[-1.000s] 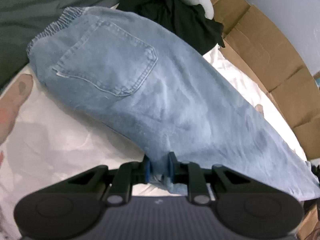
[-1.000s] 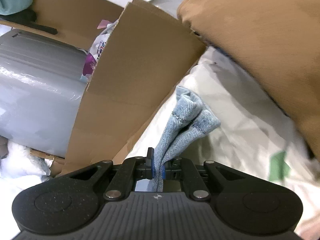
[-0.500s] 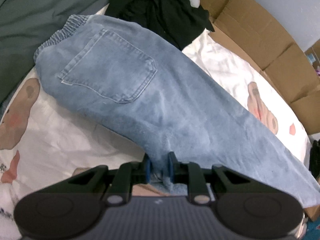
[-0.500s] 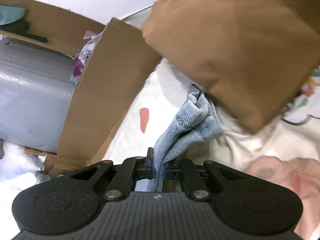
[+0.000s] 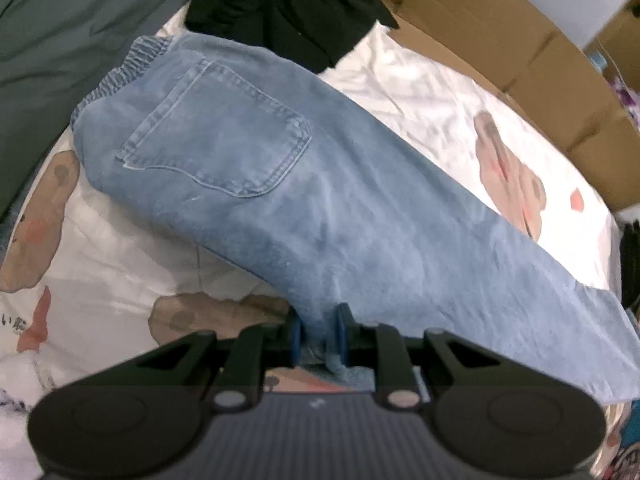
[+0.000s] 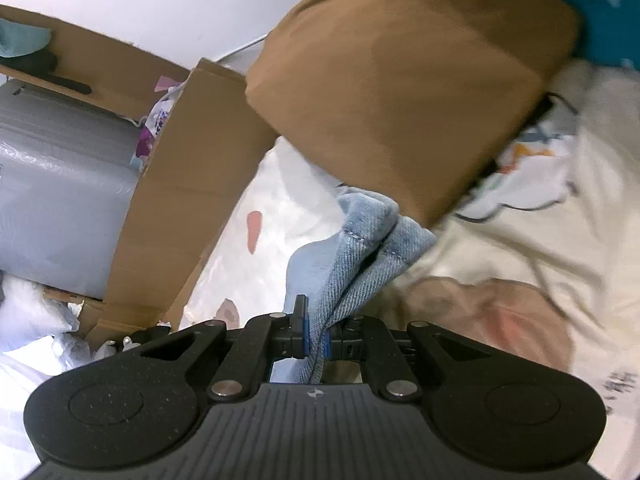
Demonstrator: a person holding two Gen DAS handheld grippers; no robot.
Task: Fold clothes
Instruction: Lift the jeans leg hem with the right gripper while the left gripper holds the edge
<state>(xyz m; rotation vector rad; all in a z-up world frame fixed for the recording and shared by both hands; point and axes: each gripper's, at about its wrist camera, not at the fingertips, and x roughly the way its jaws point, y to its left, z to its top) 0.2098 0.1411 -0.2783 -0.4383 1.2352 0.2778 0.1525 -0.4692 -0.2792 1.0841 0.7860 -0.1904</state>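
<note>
1. Left gripper point(image 5: 318, 330) is clamped tight on the jeans point(image 5: 304, 200) at the crotch edge.
2. Right gripper point(image 6: 314, 336) is pinched on the hem.
3. Jeans stretch across the printed sheet point(image 5: 100, 264), pocket point(image 5: 218, 136) up, beside a black garment point(image 5: 288, 4).

Your right tool point(image 6: 316, 338) sits at the bottom centre of the frame, its blue pads pinched tight on a bunched hem of the light blue jeans point(image 6: 362, 248). The denim rises from the pads toward the middle of the frame, where its stitched edge meets the lower corner of a brown cushion point(image 6: 404, 80) filling the upper right. A printed white bedsheet point(image 6: 532, 264) lies beneath. To the left stands a cardboard flap point(image 6: 188, 196), with a grey wrapped block point(image 6: 60, 208) behind it.
</note>
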